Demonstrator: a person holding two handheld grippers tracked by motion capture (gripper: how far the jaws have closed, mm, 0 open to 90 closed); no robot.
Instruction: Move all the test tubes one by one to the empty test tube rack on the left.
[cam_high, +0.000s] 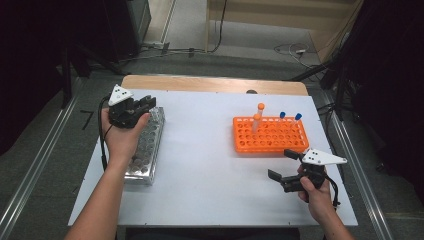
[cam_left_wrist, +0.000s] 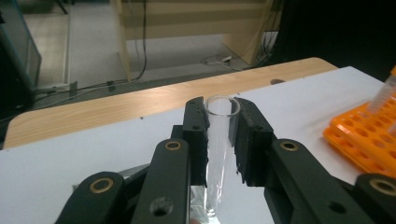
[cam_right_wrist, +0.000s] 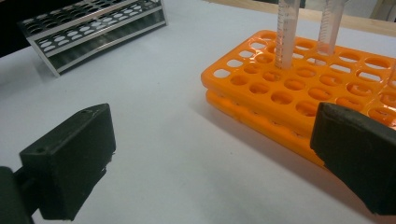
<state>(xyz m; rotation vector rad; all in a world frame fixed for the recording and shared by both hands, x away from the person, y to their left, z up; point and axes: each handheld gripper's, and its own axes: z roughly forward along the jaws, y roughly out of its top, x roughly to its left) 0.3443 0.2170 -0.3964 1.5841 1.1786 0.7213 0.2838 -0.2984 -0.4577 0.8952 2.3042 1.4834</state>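
Observation:
My left gripper (cam_high: 141, 106) hovers over the far end of a steel tube rack (cam_high: 146, 148) at the table's left. It is shut on a clear glass test tube (cam_left_wrist: 217, 154), which stands upright between the pads with its open rim just above them. An orange plastic rack (cam_high: 270, 135) sits at the right and holds two orange-capped tubes (cam_high: 260, 108) and two blue-capped tubes (cam_high: 282, 115). My right gripper (cam_high: 282, 164) is low over the table in front of the orange rack's right end, open, with nothing between its jaws.
The table's white top (cam_high: 200, 165) lies bare between the two racks. A wooden strip (cam_high: 215, 84) runs along the far edge. From the right gripper (cam_right_wrist: 215, 158), the orange rack (cam_right_wrist: 299, 93) is close ahead and the steel rack (cam_right_wrist: 93, 28) far left.

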